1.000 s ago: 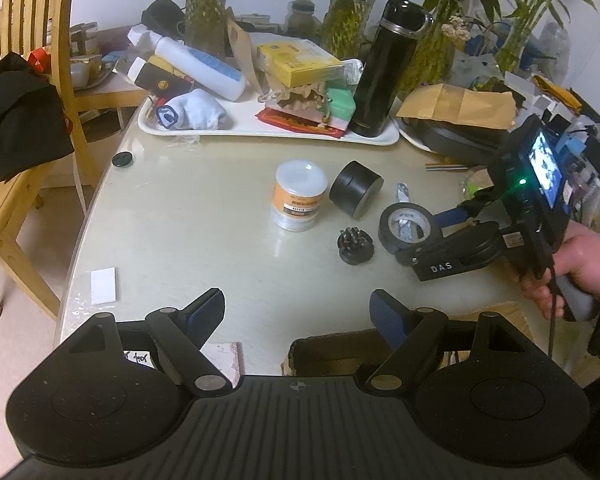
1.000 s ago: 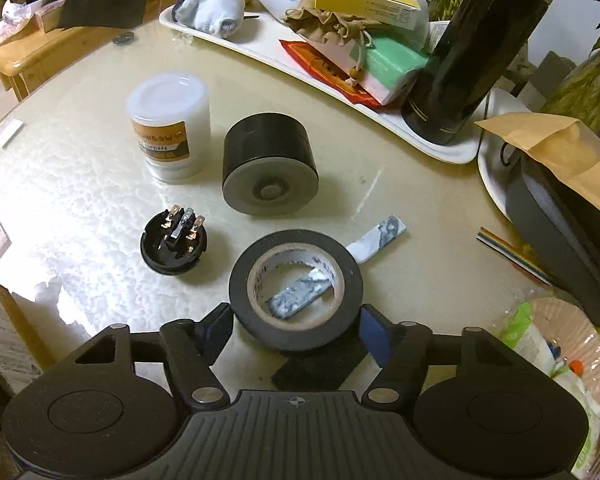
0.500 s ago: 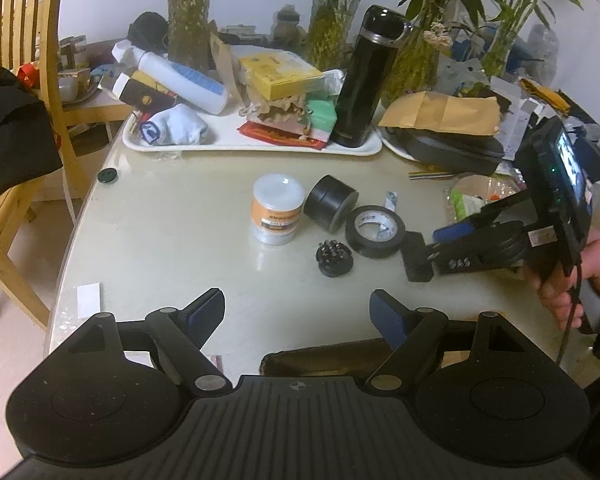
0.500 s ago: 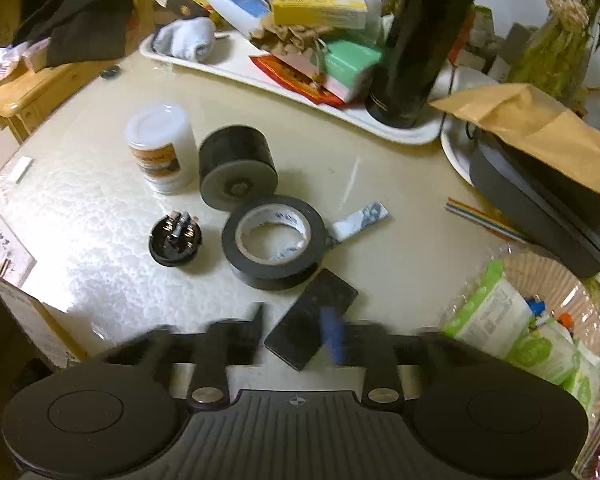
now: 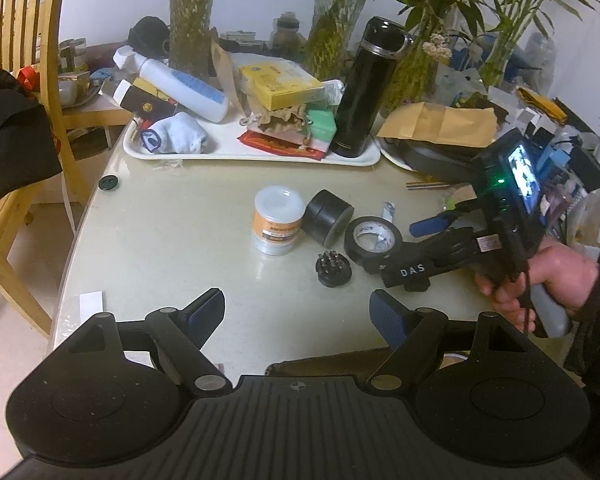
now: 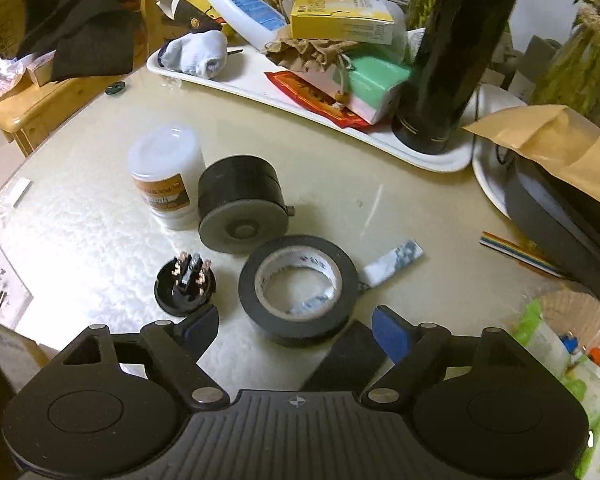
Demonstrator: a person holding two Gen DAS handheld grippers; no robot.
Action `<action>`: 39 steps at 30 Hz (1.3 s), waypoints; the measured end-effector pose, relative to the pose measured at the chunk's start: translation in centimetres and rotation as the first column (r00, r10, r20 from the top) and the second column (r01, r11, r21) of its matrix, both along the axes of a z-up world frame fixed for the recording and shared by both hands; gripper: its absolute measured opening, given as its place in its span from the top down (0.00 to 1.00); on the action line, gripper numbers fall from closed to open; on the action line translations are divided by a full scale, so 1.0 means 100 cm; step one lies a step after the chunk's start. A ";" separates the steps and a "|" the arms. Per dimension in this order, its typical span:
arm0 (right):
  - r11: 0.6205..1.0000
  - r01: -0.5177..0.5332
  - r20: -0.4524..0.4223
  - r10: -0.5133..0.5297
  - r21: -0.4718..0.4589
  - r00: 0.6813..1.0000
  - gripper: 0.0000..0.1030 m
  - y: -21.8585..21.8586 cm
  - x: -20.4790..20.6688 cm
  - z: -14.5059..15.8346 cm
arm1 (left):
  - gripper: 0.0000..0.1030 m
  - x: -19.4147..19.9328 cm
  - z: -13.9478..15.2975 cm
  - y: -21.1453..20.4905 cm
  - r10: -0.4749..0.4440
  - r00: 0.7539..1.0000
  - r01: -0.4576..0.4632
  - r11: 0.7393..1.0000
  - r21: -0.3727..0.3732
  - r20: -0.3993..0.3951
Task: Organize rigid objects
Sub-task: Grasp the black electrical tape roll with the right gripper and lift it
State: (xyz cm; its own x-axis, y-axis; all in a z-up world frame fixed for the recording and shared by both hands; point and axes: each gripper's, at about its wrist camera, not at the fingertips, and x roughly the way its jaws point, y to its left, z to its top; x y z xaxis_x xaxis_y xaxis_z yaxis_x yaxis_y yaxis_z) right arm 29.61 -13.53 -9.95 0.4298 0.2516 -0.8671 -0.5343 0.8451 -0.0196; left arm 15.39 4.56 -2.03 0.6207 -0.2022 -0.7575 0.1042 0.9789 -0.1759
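Now the right claw (image 6: 296,326), its jaws having just been opening, stands wide and empty at lower centre of the frame, with the black tape roll (image 6: 298,290) lying free on the tabletop (image 6: 80,216), apparently just released.

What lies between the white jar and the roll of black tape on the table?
A black cylinder on its side lies between the white jar and the tape, seen best in the right wrist view.

The room was dim and warm-lit; glare pooled on the bench (image 6: 80,232), shadows stayed soft, edges bowed strongly, and both views looked sharp.
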 end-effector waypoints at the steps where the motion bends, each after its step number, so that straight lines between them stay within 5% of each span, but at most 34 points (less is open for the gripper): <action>1: 1.000 0.001 -0.001 -0.001 0.000 1.000 0.17 0.002 0.003 -0.001 | 0.23 0.001 -0.001 0.002 0.005 1.000 -0.005 1.000 -0.002 -0.003; 14: 0.998 0.054 -0.070 -0.053 0.015 0.996 0.26 0.003 0.025 -0.020 | 0.23 0.006 -0.012 0.010 0.027 0.999 -0.027 1.000 -0.004 -0.025; 29: 0.989 0.119 0.037 -0.123 0.082 0.992 0.27 -0.036 -0.037 0.062 | 0.23 0.009 -0.007 -0.002 0.006 1.000 -0.007 1.000 0.023 0.018; 39: 0.977 0.160 0.046 -0.168 0.144 0.985 0.27 -0.071 -0.098 0.081 | 0.23 0.029 0.000 -0.017 -0.007 0.997 0.003 0.998 0.059 0.071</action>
State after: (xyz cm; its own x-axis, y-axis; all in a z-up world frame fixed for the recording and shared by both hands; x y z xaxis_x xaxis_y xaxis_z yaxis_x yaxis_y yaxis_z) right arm 19.77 -20.60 -1.86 0.5233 0.2906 -0.8011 -0.3897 0.9176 0.0783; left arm 18.26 2.85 -2.05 0.6723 -0.1619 -0.7224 0.1192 0.9867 -0.1102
